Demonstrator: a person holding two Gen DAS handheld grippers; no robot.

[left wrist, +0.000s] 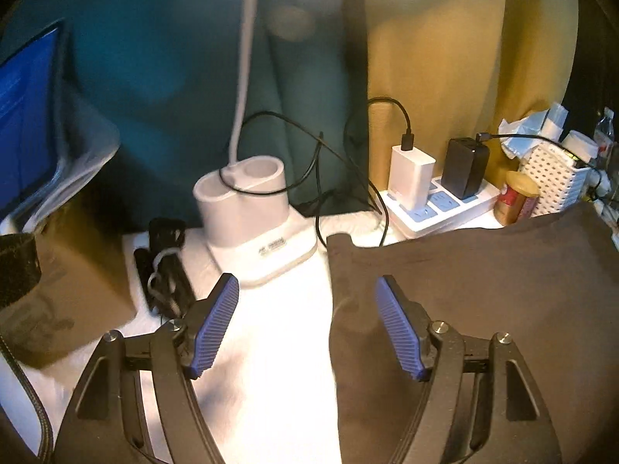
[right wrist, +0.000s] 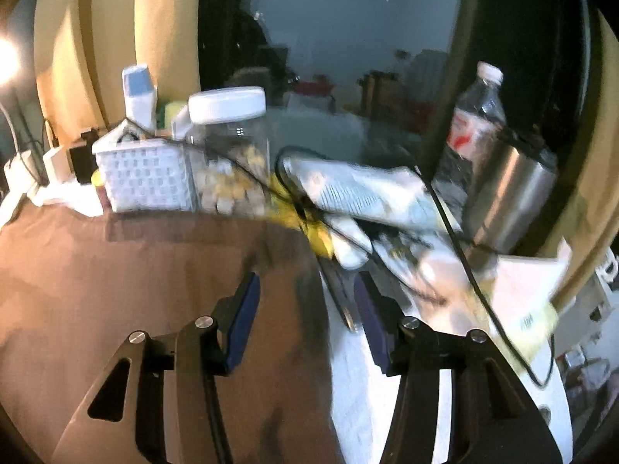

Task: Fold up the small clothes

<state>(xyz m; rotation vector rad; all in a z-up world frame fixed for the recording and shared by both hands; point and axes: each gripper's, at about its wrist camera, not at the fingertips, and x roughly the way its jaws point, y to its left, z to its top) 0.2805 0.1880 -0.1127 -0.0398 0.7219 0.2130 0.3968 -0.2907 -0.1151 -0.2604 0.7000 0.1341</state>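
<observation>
A dark brown garment (left wrist: 483, 301) lies flat on the white table cover (left wrist: 278, 328). In the left wrist view its left edge runs between my fingers. My left gripper (left wrist: 307, 294) is open over that edge, one finger above the cloth, one above the white cover. In the right wrist view the same garment (right wrist: 135, 282) fills the left and middle. My right gripper (right wrist: 307, 290) is open over the garment's right edge, holding nothing.
A white lamp base (left wrist: 251, 212), black cables (left wrist: 166, 270), a power strip with chargers (left wrist: 437, 193) and a cardboard box (left wrist: 58, 294) stand behind the garment. A white basket (right wrist: 147, 178), clear jar (right wrist: 228, 147), water bottle (right wrist: 476, 123), steel cup (right wrist: 510, 193) and papers (right wrist: 518, 294) crowd the right.
</observation>
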